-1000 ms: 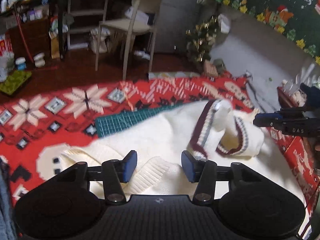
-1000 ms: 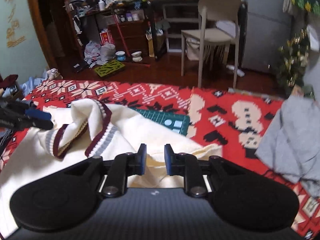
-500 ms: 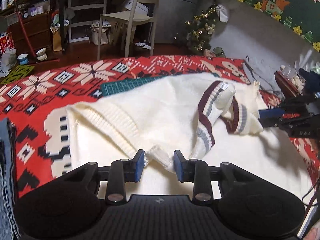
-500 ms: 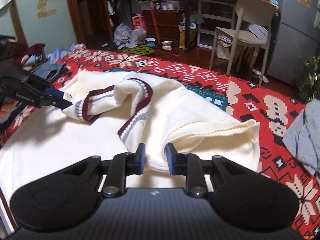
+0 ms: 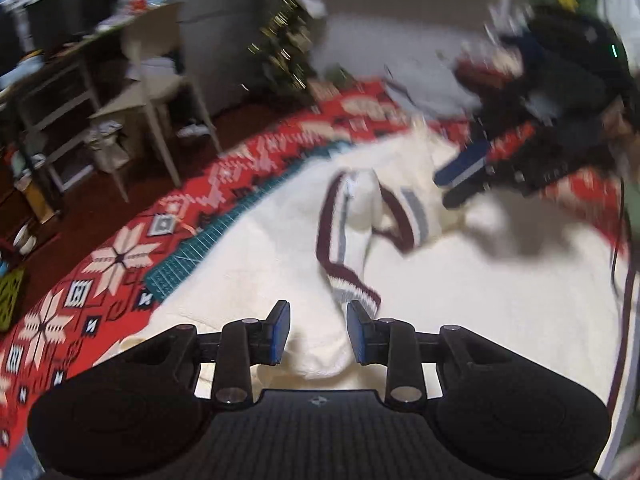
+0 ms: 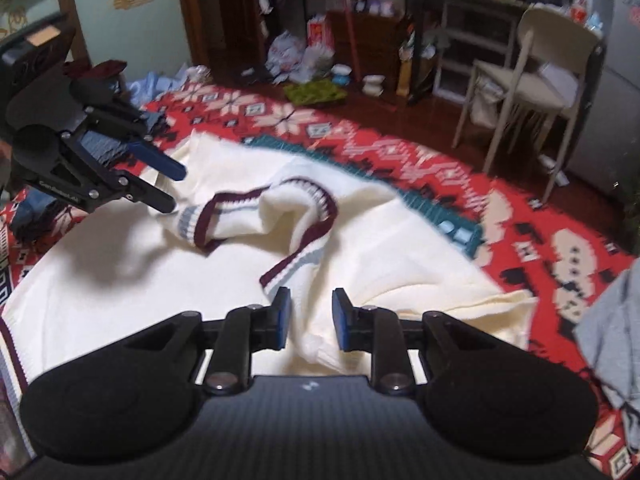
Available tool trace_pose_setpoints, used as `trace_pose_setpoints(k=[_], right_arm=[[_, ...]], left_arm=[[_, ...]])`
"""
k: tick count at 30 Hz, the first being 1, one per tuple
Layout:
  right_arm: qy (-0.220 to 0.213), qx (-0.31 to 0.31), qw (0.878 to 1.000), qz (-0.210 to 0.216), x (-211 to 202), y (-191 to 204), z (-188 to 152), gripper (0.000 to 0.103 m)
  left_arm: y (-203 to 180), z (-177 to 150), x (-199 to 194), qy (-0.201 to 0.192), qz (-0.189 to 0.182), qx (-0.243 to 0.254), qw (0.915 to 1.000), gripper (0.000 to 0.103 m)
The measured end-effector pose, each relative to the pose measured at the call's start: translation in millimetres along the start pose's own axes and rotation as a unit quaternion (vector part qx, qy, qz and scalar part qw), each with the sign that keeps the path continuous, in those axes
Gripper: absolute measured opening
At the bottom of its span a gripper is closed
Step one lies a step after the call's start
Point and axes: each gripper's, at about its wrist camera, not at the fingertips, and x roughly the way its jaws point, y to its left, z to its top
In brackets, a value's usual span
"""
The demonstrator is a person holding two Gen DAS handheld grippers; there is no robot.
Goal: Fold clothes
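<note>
A cream knit sweater [image 5: 480, 320] [image 6: 120, 260] lies spread on a red patterned blanket [image 5: 80, 300]. Its maroon-and-grey striped collar [image 5: 340, 248] [image 6: 296, 208] is bunched up in the middle. My left gripper [image 5: 318, 330] is shut on a fold of cream fabric at one shoulder. In the right wrist view the left gripper [image 6: 168, 184] is at the left, with cloth pulled up to its tips. My right gripper [image 6: 310, 320] is shut on a fold at the other shoulder. The left wrist view shows the right gripper [image 5: 452, 188] blurred at the upper right.
A green cutting mat [image 5: 192, 256] [image 6: 440, 208] lies under the sweater's far edge. A pale chair [image 5: 152, 92] [image 6: 536, 72] and a cluttered desk stand on the wooden floor beyond. A grey garment [image 6: 612, 340] lies at the right. A small decorated tree [image 5: 284, 52] stands at the back.
The left jaws have narrowed onto the cream fold. Both grippers have rolled and shifted sideways, coming closer together, and the sweater's shoulders have been drawn along, bunching the collar between them.
</note>
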Motion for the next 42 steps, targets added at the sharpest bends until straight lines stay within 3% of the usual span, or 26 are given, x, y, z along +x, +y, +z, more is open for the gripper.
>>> trace_pose_setpoints(k=[4,5,7,11,14,16,17,18,20,23,27,31,36,42], right_arm=[[0.019,0.004,1.000,0.006,14.1,-1.7,-3.4,0.025],[0.022,0.002,1.000,0.006,15.3,-1.3,-4.7,0.023],[0.027,-0.003,1.000,0.005,17.4,-0.3,-7.0,0.006],[0.024,-0.004,1.000,0.001,13.9,1.2,-3.9,0.006],[0.018,-0.005,1.000,-0.007,9.7,1.5,0.3,0.005],[0.015,-0.005,1.000,-0.017,7.3,1.1,2.5,0.005],[0.013,-0.006,1.000,-0.022,6.0,0.6,3.5,0.005],[0.011,-0.009,0.999,-0.030,4.1,0.2,4.9,0.004],[0.004,-0.018,0.999,-0.050,-1.0,-2.9,9.0,0.004],[-0.011,-0.024,0.995,-0.095,-9.8,-16.2,21.4,0.003],[-0.033,-0.045,0.986,-0.160,-11.7,-42.0,52.6,0.003],[-0.045,-0.072,0.976,-0.202,6.6,-61.4,90.7,0.003],[-0.041,-0.081,0.968,-0.234,49.5,-89.3,128.4,0.002],[-0.001,-0.065,0.969,-0.239,114.0,-127.2,144.5,0.003]], left_arm=[[-4.4,-1.2,11.8,0.040,-0.023,0.019,0.9988,0.032],[-6.0,-2.2,12.2,0.045,-0.028,0.020,0.9984,0.034],[-9.4,-3.2,11.0,0.050,-0.041,0.019,0.9977,0.044],[-18.9,-5.5,5.6,0.050,-0.050,0.035,0.9969,0.052],[-21.9,-7.5,8.7,0.051,-0.007,0.045,0.9977,0.049],[-18.6,-6.7,10.1,0.044,0.012,0.039,0.9982,0.032],[-16.9,-6.3,10.8,0.041,0.022,0.036,0.9983,0.014],[-15.3,-6.0,11.6,0.038,0.031,0.032,0.9983,0.003],[-11.8,-4.8,11.7,0.029,0.054,0.027,0.9977,0.003],[4.3,5.2,1.2,-0.004,0.126,0.015,0.9919,0.003],[46.6,30.9,-4.8,-0.036,0.213,-0.027,0.9760,0.003],[75.8,65.2,9.2,-0.057,0.269,-0.023,0.9611,0.003],[113.8,98.1,53.7,-0.044,0.297,-0.055,0.9522,0.003],[142.7,100.6,112.8,0.008,0.280,-0.083,0.9564,0.003]])
